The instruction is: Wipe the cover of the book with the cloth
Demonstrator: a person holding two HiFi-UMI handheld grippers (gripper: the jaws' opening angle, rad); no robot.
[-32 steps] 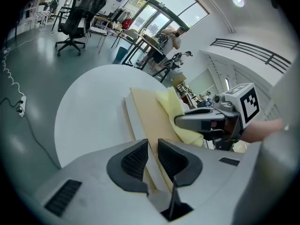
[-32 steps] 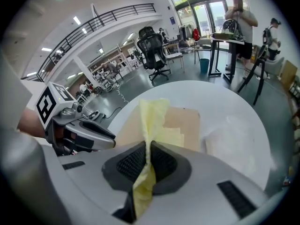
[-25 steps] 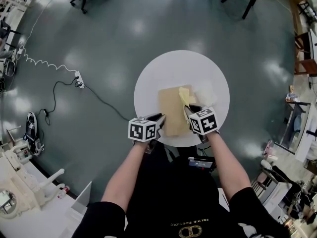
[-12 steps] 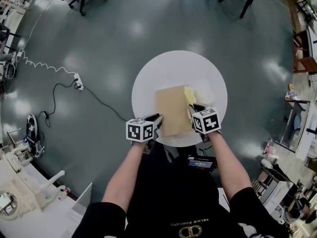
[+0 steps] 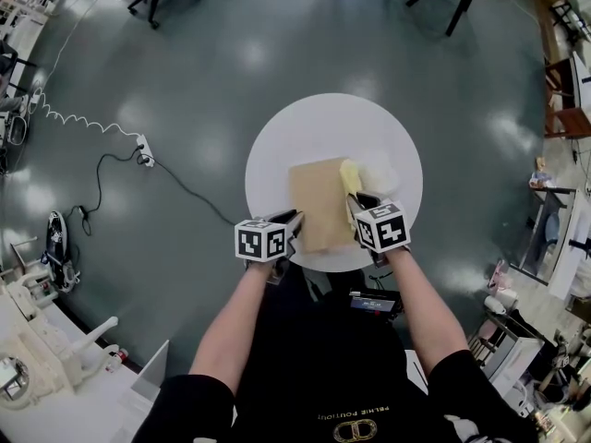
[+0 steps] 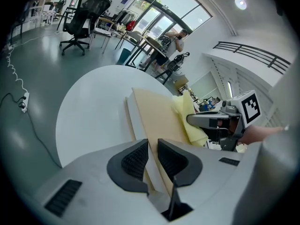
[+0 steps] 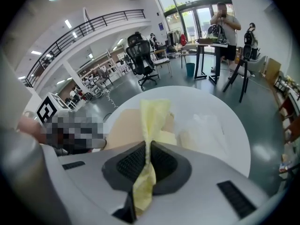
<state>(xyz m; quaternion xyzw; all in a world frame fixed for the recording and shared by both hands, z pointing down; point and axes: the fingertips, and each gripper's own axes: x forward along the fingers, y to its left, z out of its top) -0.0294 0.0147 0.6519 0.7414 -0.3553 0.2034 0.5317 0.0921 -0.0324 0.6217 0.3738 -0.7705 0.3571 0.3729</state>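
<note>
A tan book [image 5: 321, 201] lies flat on the round white table [image 5: 305, 127]. My left gripper [image 5: 294, 224] is shut on the book's near left edge [image 6: 151, 172], the cover and pages pinched between its dark pads. My right gripper [image 5: 355, 201] is shut on a yellow cloth [image 7: 152, 116], which hangs forward over the book's right side [image 5: 349, 177]. In the left gripper view the cloth [image 6: 187, 121] drapes on the book's far edge under the right gripper [image 6: 211, 121].
A crumpled clear plastic wrapper [image 5: 380, 172] lies on the table right of the book. A power strip and cable [image 5: 148, 150] trail on the floor to the left. Office chairs and desks stand further off.
The right gripper with the cloth has shifted slightly along the book's right side. The left gripper has stayed clamped on the book's edge.
</note>
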